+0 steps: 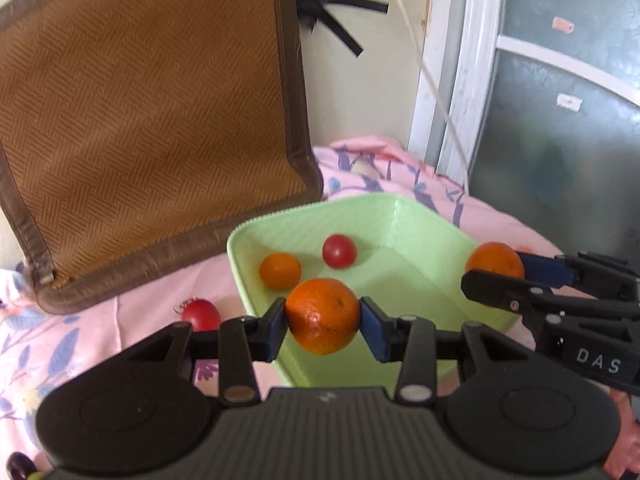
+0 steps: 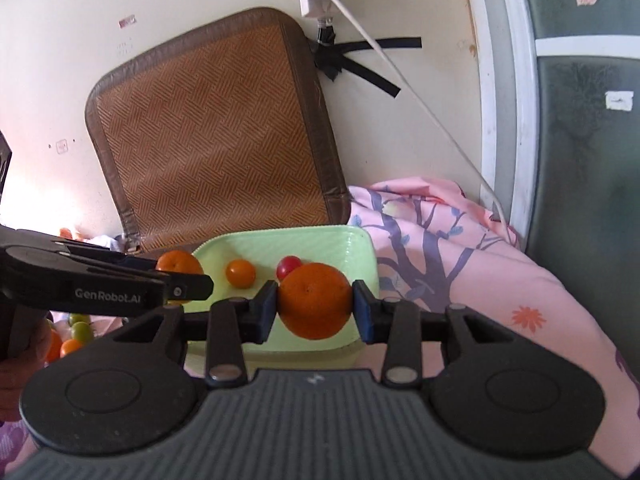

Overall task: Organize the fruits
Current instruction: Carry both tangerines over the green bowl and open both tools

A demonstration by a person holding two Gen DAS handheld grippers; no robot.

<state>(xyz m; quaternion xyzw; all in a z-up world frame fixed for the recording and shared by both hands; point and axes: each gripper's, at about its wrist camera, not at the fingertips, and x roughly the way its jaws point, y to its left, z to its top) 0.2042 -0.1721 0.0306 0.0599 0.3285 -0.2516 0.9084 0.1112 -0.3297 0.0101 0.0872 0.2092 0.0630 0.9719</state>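
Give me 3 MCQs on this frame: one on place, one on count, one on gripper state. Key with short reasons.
1. Where is the red tomato that lies outside the green tray?
A. on the pink cloth, left of the tray
B. on the brown mat
C. in the right gripper

2. How many fruits lie loose inside the tray?
A. none
B. two
C. five

3. What is the left gripper doing?
A. open and empty
B. shut on an orange
C. shut on a tomato

Key: 1 A, it sits on the pink cloth by the tray's left wall. 2 B, a small orange fruit and a red tomato. 3 B, both pads press the orange.
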